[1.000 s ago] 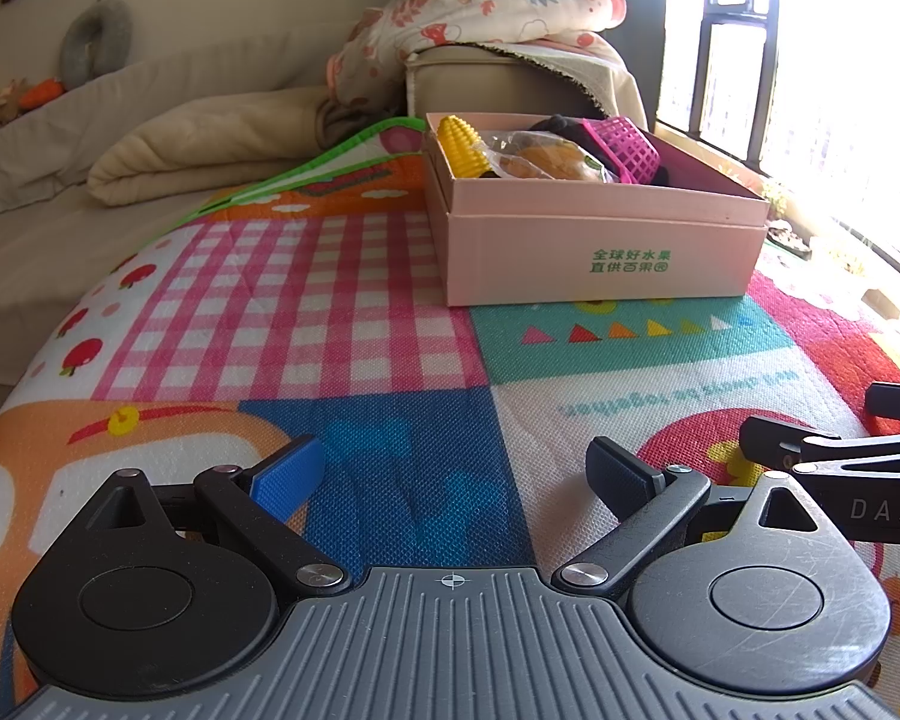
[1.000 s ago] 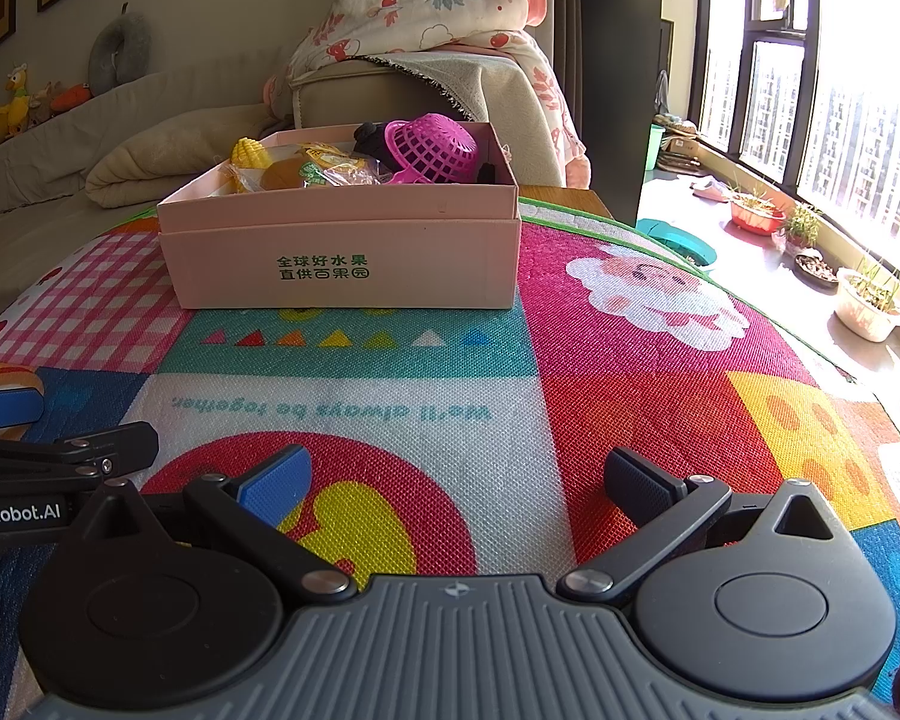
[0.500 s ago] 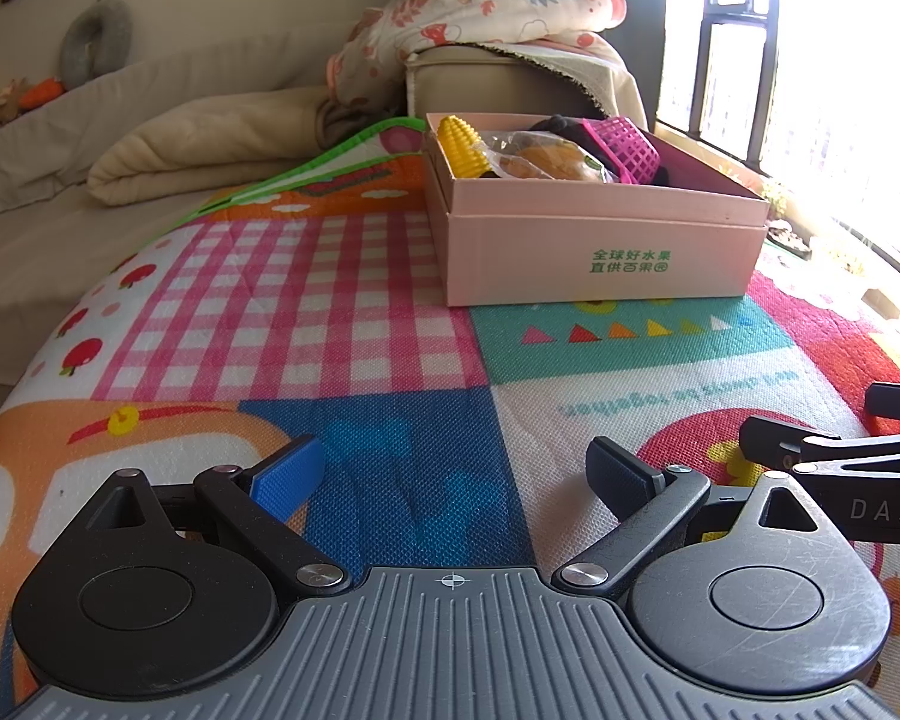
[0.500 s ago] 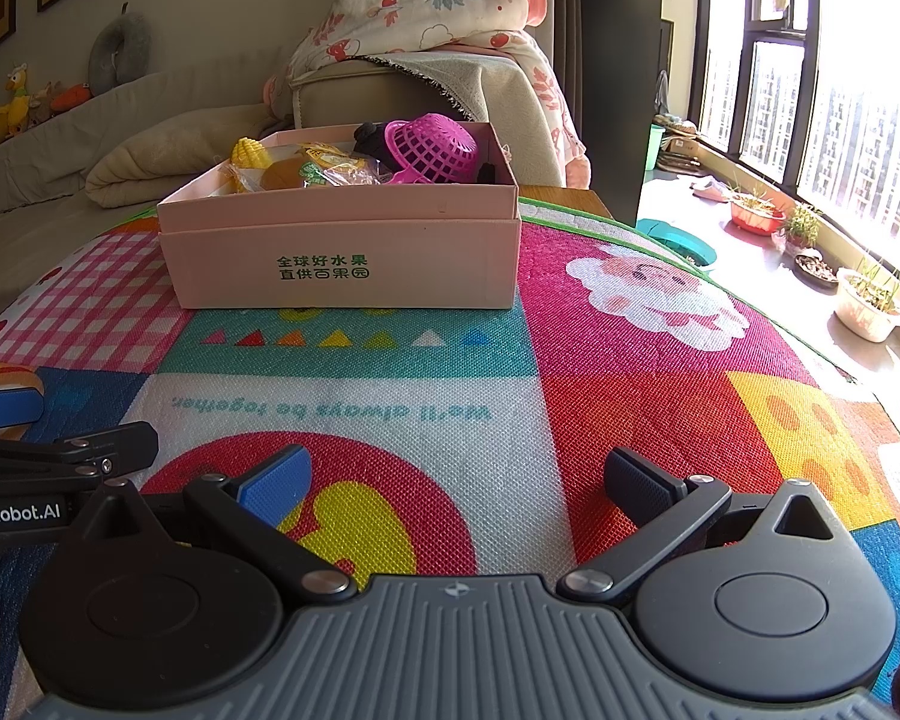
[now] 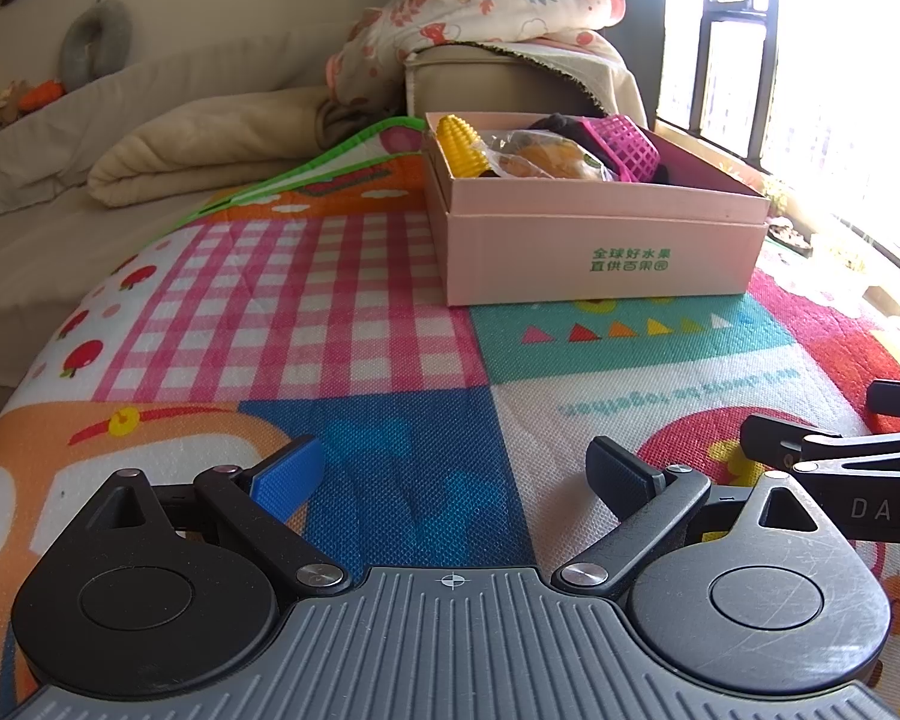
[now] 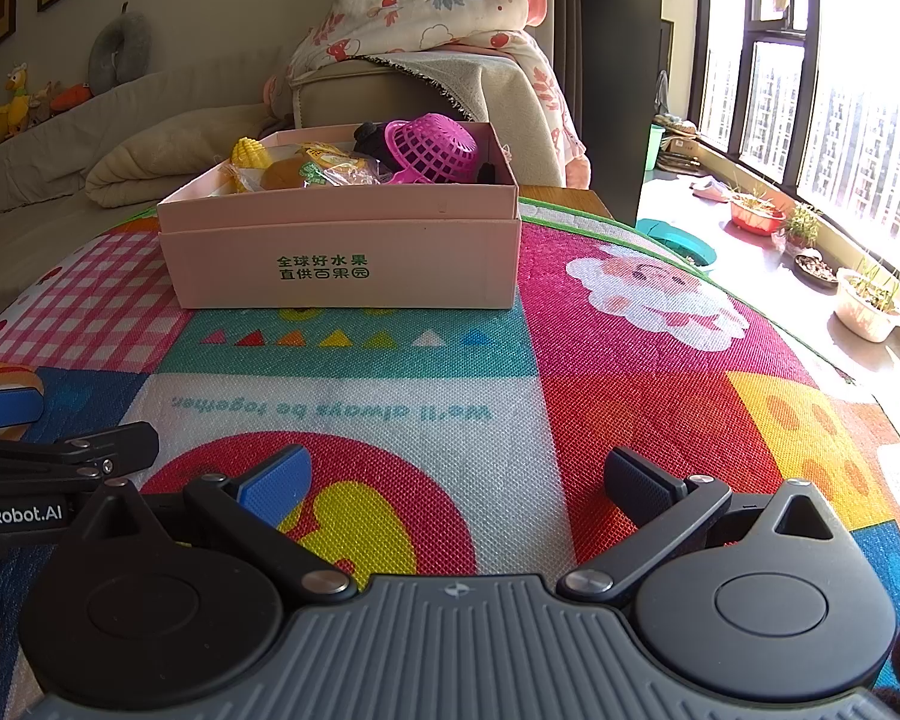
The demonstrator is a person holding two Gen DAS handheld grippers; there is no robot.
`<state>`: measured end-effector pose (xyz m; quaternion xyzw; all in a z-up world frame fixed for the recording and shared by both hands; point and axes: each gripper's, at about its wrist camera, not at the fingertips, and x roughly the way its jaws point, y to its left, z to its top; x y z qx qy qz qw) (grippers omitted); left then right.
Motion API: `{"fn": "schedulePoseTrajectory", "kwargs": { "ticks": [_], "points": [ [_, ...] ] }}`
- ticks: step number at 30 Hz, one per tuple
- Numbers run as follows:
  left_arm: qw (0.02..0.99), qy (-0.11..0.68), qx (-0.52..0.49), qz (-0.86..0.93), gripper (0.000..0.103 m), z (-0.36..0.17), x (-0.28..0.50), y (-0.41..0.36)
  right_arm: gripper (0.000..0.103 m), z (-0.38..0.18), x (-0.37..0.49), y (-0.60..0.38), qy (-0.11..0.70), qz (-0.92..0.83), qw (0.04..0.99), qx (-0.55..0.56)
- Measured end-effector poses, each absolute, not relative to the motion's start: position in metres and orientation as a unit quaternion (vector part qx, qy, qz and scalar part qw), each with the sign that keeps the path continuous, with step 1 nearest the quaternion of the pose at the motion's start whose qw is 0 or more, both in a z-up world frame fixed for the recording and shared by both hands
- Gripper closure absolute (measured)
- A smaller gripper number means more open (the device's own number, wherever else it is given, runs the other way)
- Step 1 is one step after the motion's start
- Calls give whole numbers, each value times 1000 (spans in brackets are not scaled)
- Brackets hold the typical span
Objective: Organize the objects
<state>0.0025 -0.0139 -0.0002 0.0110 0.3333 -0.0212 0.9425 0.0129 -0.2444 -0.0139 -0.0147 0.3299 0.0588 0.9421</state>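
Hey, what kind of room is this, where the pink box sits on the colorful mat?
Most likely a home living room: a beige sofa with a folded blanket, a children's play mat spread out, and potted plants by a large sunny window.

The left gripper (image 5: 456, 474) sat low, jaws spread wide and empty. The right gripper (image 6: 459, 477) lay just beside it, level, likewise spread and empty.
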Motion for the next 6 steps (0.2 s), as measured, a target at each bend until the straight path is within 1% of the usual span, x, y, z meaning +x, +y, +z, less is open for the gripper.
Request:
{"fn": "schedulePoseTrajectory", "kwargs": {
  "ticks": [6],
  "points": [
    [943,333,10,-22,4,0,2,-14,0,-14,13,-244,330,59,942,-15]
  ]
}}
